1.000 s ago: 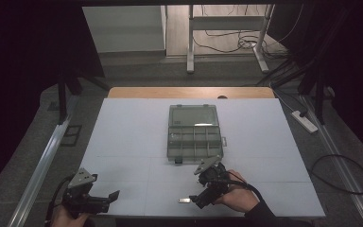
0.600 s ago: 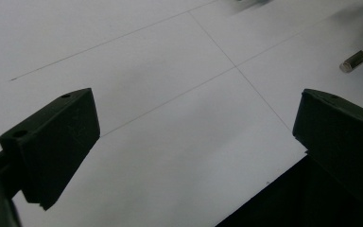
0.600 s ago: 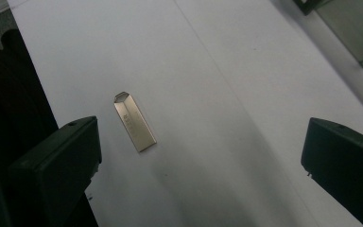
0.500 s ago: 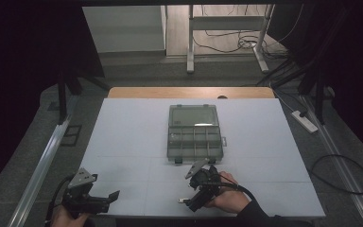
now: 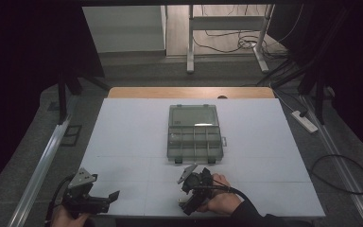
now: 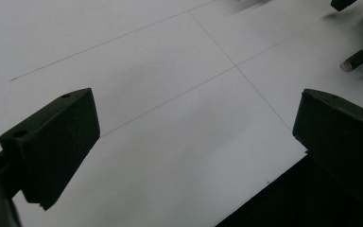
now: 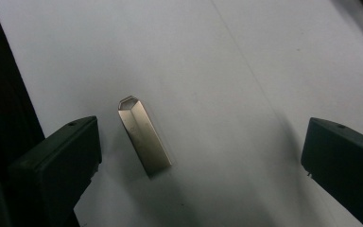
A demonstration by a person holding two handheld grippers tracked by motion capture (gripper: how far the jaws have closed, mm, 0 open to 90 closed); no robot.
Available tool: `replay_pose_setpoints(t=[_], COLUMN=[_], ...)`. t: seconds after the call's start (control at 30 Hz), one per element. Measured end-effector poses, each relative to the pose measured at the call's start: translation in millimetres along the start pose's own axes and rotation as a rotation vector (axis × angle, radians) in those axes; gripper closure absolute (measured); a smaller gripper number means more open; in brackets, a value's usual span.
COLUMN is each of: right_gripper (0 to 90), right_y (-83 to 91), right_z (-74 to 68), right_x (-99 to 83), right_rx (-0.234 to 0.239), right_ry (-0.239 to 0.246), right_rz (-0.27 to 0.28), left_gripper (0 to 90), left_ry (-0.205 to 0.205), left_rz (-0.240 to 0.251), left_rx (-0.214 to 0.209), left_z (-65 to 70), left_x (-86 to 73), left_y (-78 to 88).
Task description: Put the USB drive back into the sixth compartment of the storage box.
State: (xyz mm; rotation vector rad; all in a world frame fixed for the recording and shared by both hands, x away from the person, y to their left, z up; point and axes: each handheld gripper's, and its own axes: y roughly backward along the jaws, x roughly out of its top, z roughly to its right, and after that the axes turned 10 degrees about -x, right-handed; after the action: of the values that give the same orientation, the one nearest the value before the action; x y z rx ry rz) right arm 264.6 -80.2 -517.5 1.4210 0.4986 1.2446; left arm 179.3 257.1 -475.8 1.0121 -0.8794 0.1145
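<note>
White tabletop [image 5: 132, 137] fills the middle of the high view, with dark floor and cables around it, and the action sits along the bottom edge. Down in the lower left of the frame, the left gripper [image 5: 105, 199] hangs low over bare table with its jaws spread wide and nothing between them; in the left gripper view the small metal piece [image 6: 354, 60] is a far-off sliver at the upper right. Moving right, the right gripper [image 5: 187, 204] is at bottom centre, tipped down toward the near edge, and the right gripper view tells the story: jaws wide apart, the metal piece [image 7: 144, 140] lying flat on the table between them, nearer the left jaw, touched by neither. It looks like a small metal USB stick, though that is a guess. Up above, in the centre of the frame, the clear compartment box [image 5: 194, 134] stands with its lid laid back; whether its cells hold anything is too small to tell. So, my read: nothing picked up yet, the grasp is lined up, and the closing, lifting and carrying to the box all remain.
</note>
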Motion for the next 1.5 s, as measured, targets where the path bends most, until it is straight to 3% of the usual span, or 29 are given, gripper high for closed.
replay_pose_setpoints(t=[0.13,0.3,0.47,0.73,1.17,1.5], right_gripper=[0.0,8.9,33.7,77.3,78.2,78.2], right_y=[-3.1,-0.3,6.3,11.5,13.8,25.4], right_z=[-2.9,-2.7,-3.8,-2.5,-4.3,12.7], right_x=[0.5,0.0,-0.7,-0.7,1.3,4.0], right_rx=[0.001,0.021,0.05,0.074,0.078,0.079], right_ry=[0.016,0.045,0.073,0.107,0.12,0.046], right_rz=[-0.006,0.01,0.041,0.043,0.066,0.124], left_gripper=[1.4,1.4,1.4,1.4,1.5,1.5], left_ry=[-0.001,-0.003,-0.004,-0.004,-0.004,-0.002], left_rz=[0.001,0.001,0.0,-0.001,-0.001,-0.002], left_rx=[0.0,0.0,0.001,0.002,0.004,0.003], left_z=[0.0,0.2,0.3,0.6,0.7,0.4], left_x=[-0.1,-0.1,0.0,0.0,0.1,0.1], left_y=[0.1,0.1,-0.1,-0.1,-0.3,-0.5])
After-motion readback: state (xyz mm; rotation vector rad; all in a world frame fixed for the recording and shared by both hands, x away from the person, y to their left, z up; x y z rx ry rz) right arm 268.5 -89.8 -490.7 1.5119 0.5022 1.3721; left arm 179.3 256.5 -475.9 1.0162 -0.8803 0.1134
